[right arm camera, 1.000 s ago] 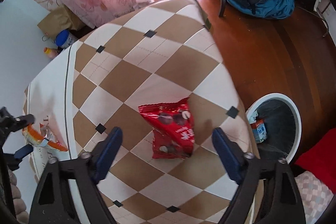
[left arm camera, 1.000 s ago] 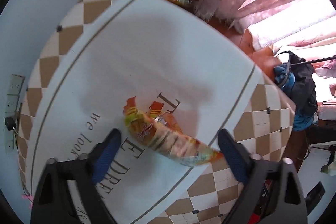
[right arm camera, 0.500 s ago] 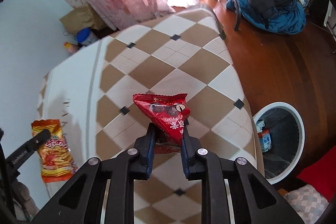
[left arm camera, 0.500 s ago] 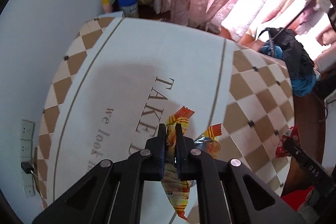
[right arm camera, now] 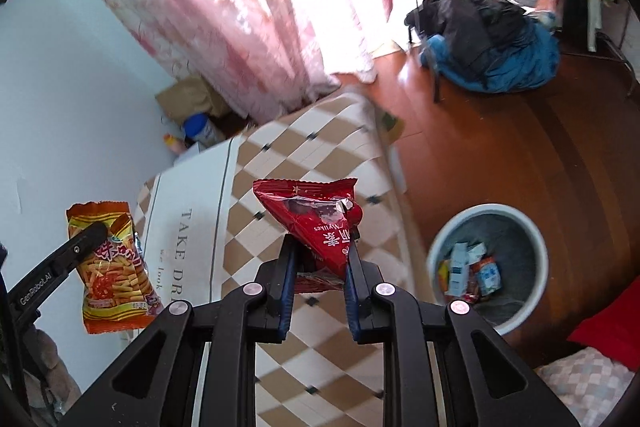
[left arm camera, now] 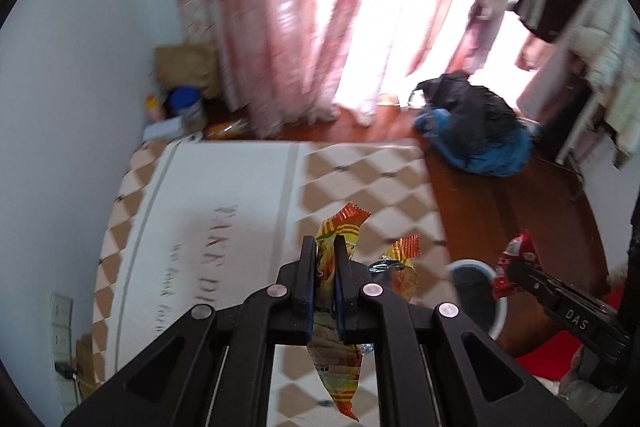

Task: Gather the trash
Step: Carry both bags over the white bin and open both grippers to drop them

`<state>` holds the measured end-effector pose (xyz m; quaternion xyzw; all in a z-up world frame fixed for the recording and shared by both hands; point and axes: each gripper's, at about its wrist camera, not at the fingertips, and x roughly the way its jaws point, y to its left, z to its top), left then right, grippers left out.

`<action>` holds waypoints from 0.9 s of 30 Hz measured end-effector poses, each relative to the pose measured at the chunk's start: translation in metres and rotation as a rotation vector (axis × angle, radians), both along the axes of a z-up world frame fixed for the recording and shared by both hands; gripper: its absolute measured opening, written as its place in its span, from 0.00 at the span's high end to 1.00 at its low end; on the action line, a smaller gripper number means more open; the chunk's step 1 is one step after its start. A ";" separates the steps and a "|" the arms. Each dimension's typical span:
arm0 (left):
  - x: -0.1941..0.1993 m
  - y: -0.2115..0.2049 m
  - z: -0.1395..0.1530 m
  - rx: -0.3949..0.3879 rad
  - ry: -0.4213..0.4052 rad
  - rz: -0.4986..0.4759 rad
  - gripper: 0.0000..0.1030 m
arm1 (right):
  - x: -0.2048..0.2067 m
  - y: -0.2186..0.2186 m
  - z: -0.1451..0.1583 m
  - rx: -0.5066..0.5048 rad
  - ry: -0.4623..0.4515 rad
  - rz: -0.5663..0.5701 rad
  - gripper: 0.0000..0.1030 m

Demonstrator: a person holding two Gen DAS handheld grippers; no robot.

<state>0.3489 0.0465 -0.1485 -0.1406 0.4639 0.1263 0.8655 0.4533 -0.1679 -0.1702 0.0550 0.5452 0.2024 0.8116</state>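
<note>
My left gripper [left arm camera: 325,247] is shut on an orange and yellow snack packet [left arm camera: 336,367], held in the air above the checkered table [left arm camera: 224,203]. The right wrist view shows the same orange packet [right arm camera: 114,271] at the left with the left gripper's finger across it. A red snack wrapper [right arm camera: 320,223] is clamped in my right gripper [right arm camera: 320,251], lifted off the cloth. In the left wrist view the red wrapper [left arm camera: 514,263] hangs at the right, near the bin [left arm camera: 476,291]. The round pale bin [right arm camera: 486,267] stands on the floor right of the table, with several wrappers inside.
Pink curtains [right arm camera: 248,15] hang behind the table. A blue and black heap of clothes [right arm camera: 492,43] lies on the wooden floor [right arm camera: 500,155]. A blue-lidded jar [right arm camera: 200,131] and a paper bag [right arm camera: 188,99] sit in the corner. A red cushion [right arm camera: 612,327] lies at the lower right.
Both grippers closed on their packets, then lifted them off the table. The view swung up towards the curtains, and the bin now sits closer to the red wrapper.
</note>
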 end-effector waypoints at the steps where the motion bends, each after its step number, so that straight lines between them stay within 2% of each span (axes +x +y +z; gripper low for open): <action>1: 0.003 -0.013 0.006 0.000 -0.012 -0.024 0.95 | -0.001 -0.014 0.007 0.000 -0.011 -0.013 0.79; 6: 0.028 -0.087 0.023 -0.042 -0.049 -0.153 0.95 | 0.003 -0.094 0.025 -0.001 -0.029 -0.100 0.79; 11: 0.064 -0.156 0.002 -0.123 -0.012 -0.255 0.95 | 0.009 -0.170 0.004 -0.043 0.007 -0.184 0.79; 14: 0.094 -0.200 -0.035 -0.182 0.057 -0.314 0.95 | 0.015 -0.209 -0.031 -0.072 0.059 -0.222 0.79; 19: 0.144 -0.249 -0.112 -0.236 0.201 -0.367 0.95 | 0.038 -0.257 -0.119 -0.082 0.187 -0.254 0.79; 22: 0.171 -0.270 -0.162 -0.248 0.292 -0.381 0.94 | 0.051 -0.274 -0.175 -0.084 0.270 -0.262 0.79; 25: 0.189 -0.282 -0.203 -0.252 0.377 -0.384 0.93 | 0.061 -0.279 -0.219 -0.091 0.327 -0.256 0.79; 27: 0.200 -0.287 -0.226 -0.231 0.431 -0.384 0.85 | 0.067 -0.280 -0.244 -0.094 0.360 -0.241 0.79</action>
